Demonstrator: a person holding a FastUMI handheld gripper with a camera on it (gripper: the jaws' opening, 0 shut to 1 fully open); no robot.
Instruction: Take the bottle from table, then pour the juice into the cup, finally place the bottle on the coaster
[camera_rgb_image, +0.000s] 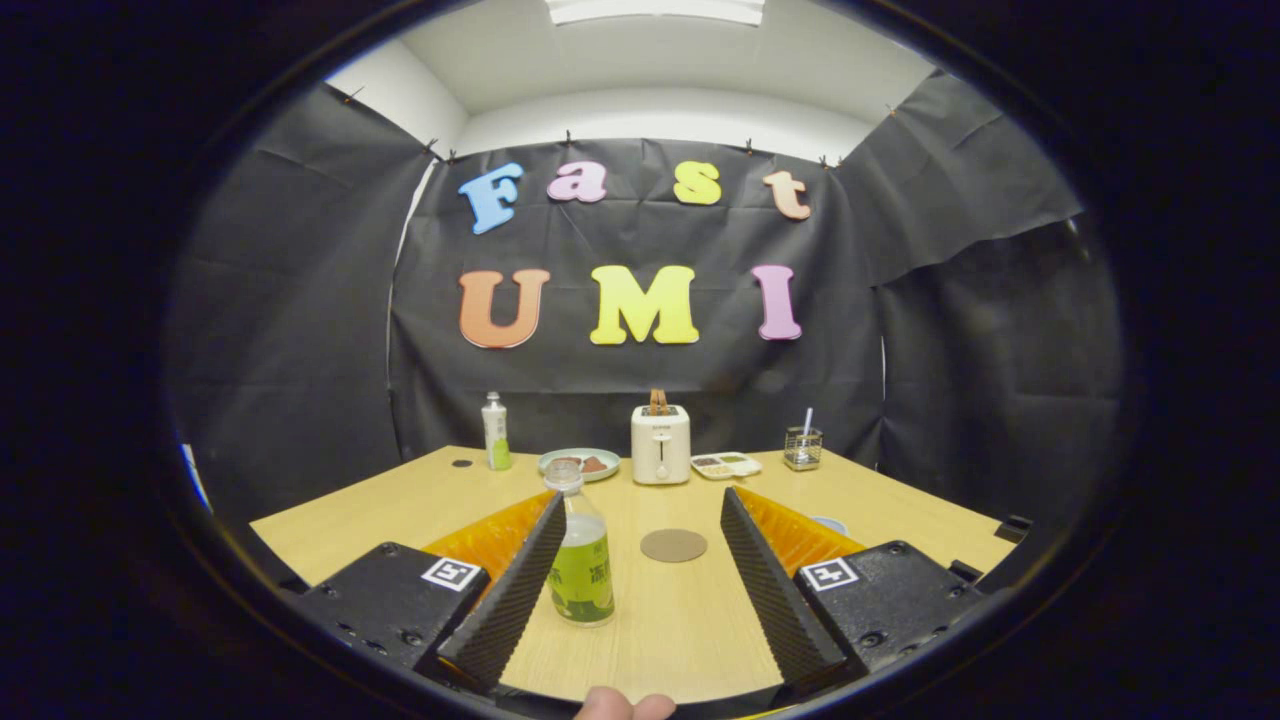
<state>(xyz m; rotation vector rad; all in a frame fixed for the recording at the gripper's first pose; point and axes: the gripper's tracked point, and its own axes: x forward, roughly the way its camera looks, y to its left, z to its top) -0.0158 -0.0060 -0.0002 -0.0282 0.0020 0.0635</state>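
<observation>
Gripper (640, 525): fingers spread wide, nothing pressed between them; it hangs low over the near part of the table.
Bottle (578, 560): upright on the table (680, 630), uncapped, green liquid filling the lower part. It stands between the fingers, close against the inner face of the left finger (515, 590), well clear of the right finger (770, 590). Contact with the left finger cannot be judged.
Coaster (673, 545): round, brown, flat on the table, just beyond the fingertips, nearer the right finger.
Cup (830, 523): only a pale rim visible behind the right finger.
Far end of table: second bottle (496, 432), plate (580, 463), white toaster (660, 444), divided tray (726, 465), wire holder (803, 449).
Person: a fingertip (625, 705) at the near edge, below the gripper.
</observation>
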